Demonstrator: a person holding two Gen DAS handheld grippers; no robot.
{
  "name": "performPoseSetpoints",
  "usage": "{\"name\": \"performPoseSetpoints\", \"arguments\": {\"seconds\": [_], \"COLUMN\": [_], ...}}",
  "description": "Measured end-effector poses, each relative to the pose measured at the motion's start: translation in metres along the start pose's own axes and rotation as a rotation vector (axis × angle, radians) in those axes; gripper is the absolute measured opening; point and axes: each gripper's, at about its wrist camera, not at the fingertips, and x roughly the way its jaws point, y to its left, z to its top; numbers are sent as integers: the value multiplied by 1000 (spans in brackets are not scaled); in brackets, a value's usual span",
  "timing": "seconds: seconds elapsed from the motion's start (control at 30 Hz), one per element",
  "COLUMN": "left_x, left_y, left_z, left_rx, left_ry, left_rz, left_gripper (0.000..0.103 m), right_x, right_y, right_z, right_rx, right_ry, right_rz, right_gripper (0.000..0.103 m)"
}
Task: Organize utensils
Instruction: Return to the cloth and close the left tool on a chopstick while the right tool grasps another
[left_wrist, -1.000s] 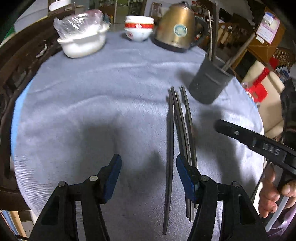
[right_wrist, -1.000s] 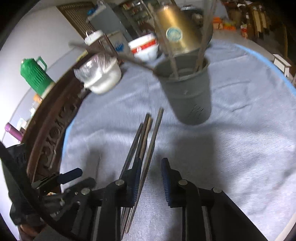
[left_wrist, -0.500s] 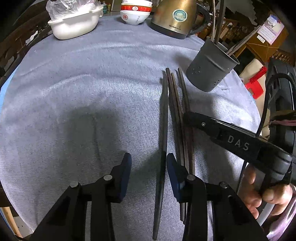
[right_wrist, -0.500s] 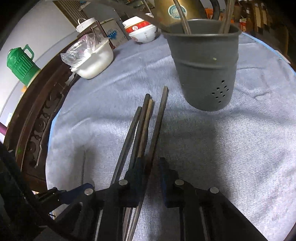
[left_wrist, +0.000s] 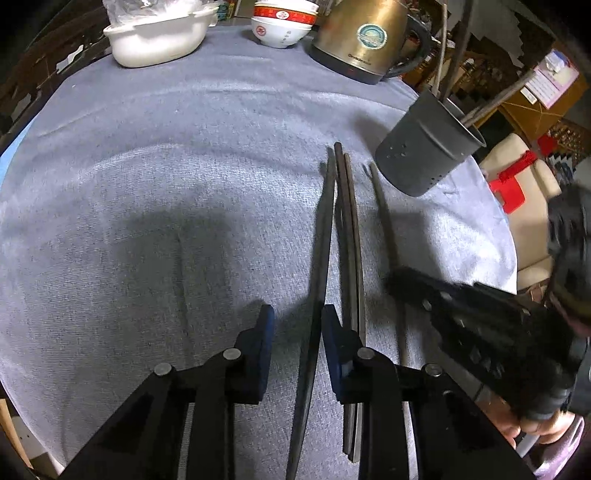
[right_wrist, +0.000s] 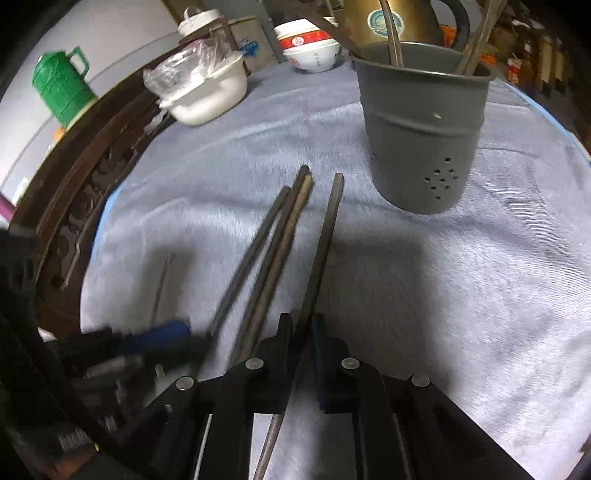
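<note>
A: While closing the left gripper (left_wrist: 295, 317) on the leftmost chopstick (left_wrist: 321, 240), keep the jaws square to the stick. Closing at this moment, with the stick between them; right pad against it, left pad not yet touching. No pinch yet.

B: Agreed. Centre it before the squeeze, or risk rolling it into the middle pair (left_wrist: 349, 229) lying just beside. And the right gripper (right_wrist: 301, 325)?

A: Clenched on the rightmost chopstick (right_wrist: 325, 240), gripped near its close end, far tip down on the grey cloth of the tabletop (left_wrist: 147, 184). All 4 chopsticks flat on that cloth, tips pointing toward the grey holder (right_wrist: 421, 129).

B: Lift straight up first, then tip each stick upright before heading for the holder. Long lever, short grip: likely to swing if hurried.

A: Mind the sticks already leaning out of the holder; aim for the open part of its mouth.

B: Room to move?

A: Plenty of bare cloth to the left. Tighter on the right, with the holder near the tabletop edge there. Kettle (left_wrist: 362, 40), stacked bowls (left_wrist: 282, 22) and white dish (left_wrist: 159, 40) well apart at the far side.

B: Keep the 2 grippers from crossing, too; close together already.
</note>
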Motion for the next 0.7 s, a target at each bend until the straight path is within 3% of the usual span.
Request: {"name": "performPoseSetpoints", "arguments": {"seconds": [0.13, 0.47, 0.53, 0.6, 0.7], "left_x": [1, 9, 9, 9, 8], "left_y": [-4, -10, -9, -8, -1], "left_z": [2, 8, 7, 7, 7], "left_rx": [8, 15, 17, 18, 0], "left_ry": [-7, -38, -48, -54, -49], "left_rz": [16, 41, 56, 86, 70], "left_gripper": [27, 27, 22, 10, 7], "right_x": [-9, -14, -15, -15, -15], "right_y": [-8, -22, -23, -24, -23], "right_z": [-9, -14, -16, -16, -17], "right_rx": [-54, -28, -23, -18, -20], "right_ry": [42, 50, 47, 43, 37], "right_rz": [-38, 3, 9, 14, 15], "right_gripper": [11, 13, 13, 13, 13]}}
